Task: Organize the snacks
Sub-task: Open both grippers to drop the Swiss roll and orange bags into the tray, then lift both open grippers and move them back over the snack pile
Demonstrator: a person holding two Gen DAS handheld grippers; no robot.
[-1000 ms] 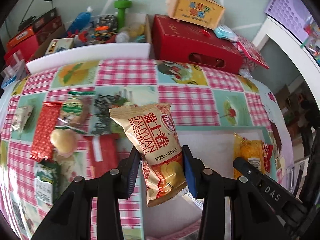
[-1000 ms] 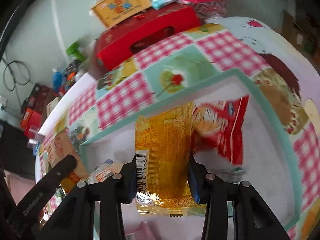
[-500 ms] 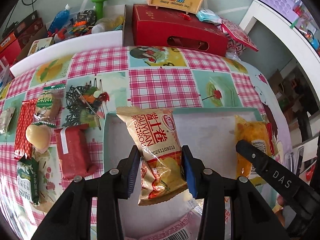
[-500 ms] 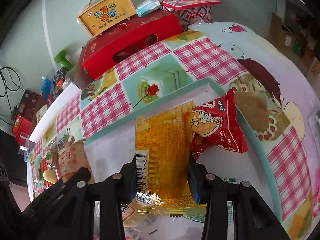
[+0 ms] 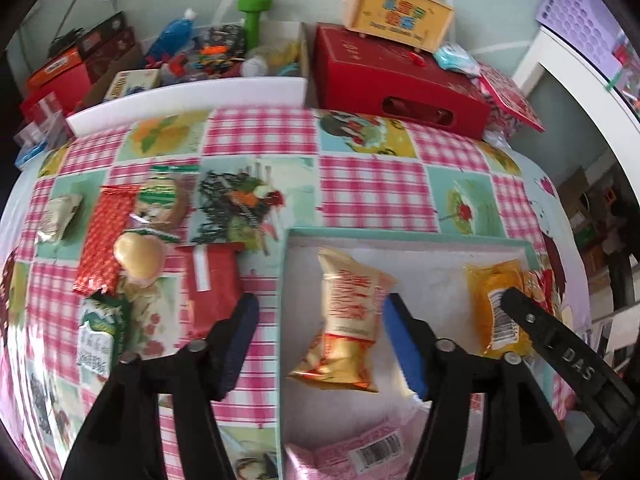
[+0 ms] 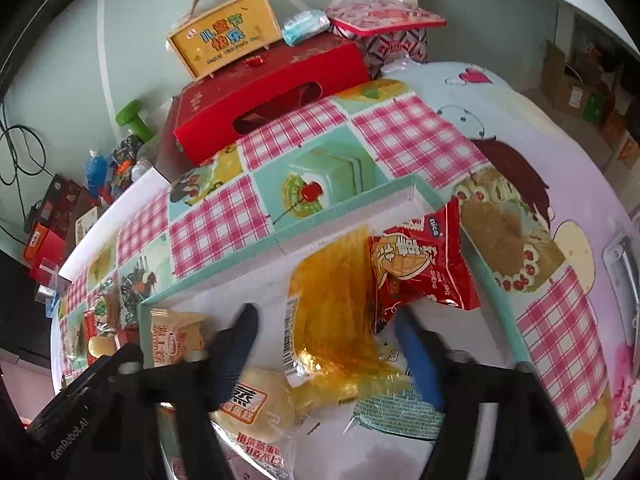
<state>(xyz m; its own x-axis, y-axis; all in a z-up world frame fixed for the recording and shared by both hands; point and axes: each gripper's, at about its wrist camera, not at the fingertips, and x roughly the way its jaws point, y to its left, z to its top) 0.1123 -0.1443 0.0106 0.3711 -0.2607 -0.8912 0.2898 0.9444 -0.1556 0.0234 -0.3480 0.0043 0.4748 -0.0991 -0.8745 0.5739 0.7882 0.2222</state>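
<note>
Left gripper (image 5: 320,336): the fingers are spread wide, with nothing pinched between them; the gold Swiss-roll packet (image 5: 349,320) is seen lying in the gap, nearer the right-hand finger than the left-hand one, apart from both pads as far as can be told.

Right gripper (image 6: 326,344): the fingers are likewise spread, and the yellow packet (image 6: 332,312) is seen lying loose between them, touched by neither pad as far as can be judged through the blur.

Tray (image 5: 400,235): a shallow white box with a teal rim is placed straight ahead of both pairs of fingers; it is judged to be the collecting place, since packets are gathered inside it.

Gold packet, look: a crinkled foil pillow pack with red lettering and a darker lower end is shown, tilted slightly and resting on the tray floor.

Yellow packet, look: translucent orange-yellow film with a white barcode strip is shown; its far edge is overlapped by the red packet (image 6: 424,264), which leans on the tray's far corner.

Other tray contents: a pale bun packet (image 6: 256,408) and a pink barcoded packet (image 5: 352,452) are seen close under the fingers.

Unsorted snacks (image 5: 132,248): a cluster is left on the checked cloth (image 5: 368,184), beyond and outside the left gripper's left-hand finger; more sorting is judged to be needed.
</note>
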